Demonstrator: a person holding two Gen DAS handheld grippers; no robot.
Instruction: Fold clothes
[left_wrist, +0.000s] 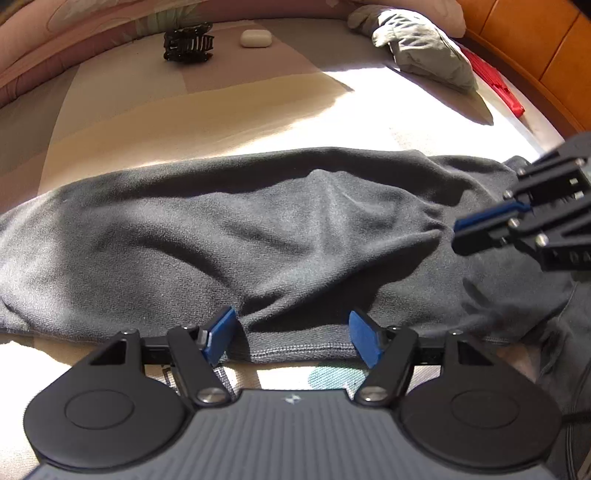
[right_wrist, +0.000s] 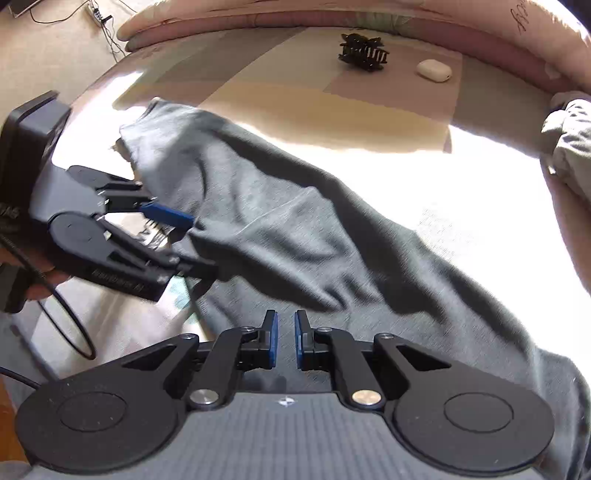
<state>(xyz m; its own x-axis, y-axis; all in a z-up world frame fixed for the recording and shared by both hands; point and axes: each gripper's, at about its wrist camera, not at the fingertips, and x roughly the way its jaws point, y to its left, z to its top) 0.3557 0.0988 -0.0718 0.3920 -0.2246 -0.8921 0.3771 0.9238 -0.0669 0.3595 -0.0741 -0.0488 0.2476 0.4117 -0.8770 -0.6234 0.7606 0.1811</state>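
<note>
- The bed (left_wrist: 258, 110) carries everything: a pale patterned cover, half in hard sunlight, with the work laid across its near part.
- The dark garment (left_wrist: 258, 229) lies as one long band across the bed, from the far left to the right edge of the left wrist view. It seems folded lengthwise once already, though the layers cannot be counted. It is rumpled: a ridge rises near the middle and folds run down to the near hem. I judge the task about midway, with the long band made and the crosswise folds and smoothing still to do.
- A second, pale garment (left_wrist: 417, 44) sits bunched at the far right corner, well apart from the dark one. Whether it is finished or still waiting, I cannot tell.
- The left gripper (left_wrist: 293, 334) stands with its jaws wide, a blue pad at each side of the near hem. The pads do not press the cloth, so nothing is held.
- The right gripper (right_wrist: 286, 339) hangs over the garment's right part with its jaws narrow, a slim gap between the pads and no cloth in it. It holds nothing.
- Small things lie far off by the pink bedding: a black clip (left_wrist: 188, 42), a white case (left_wrist: 256, 38) just beside it, and a red item (left_wrist: 495, 83) at the bed's right edge. None bears on the fold.
</note>
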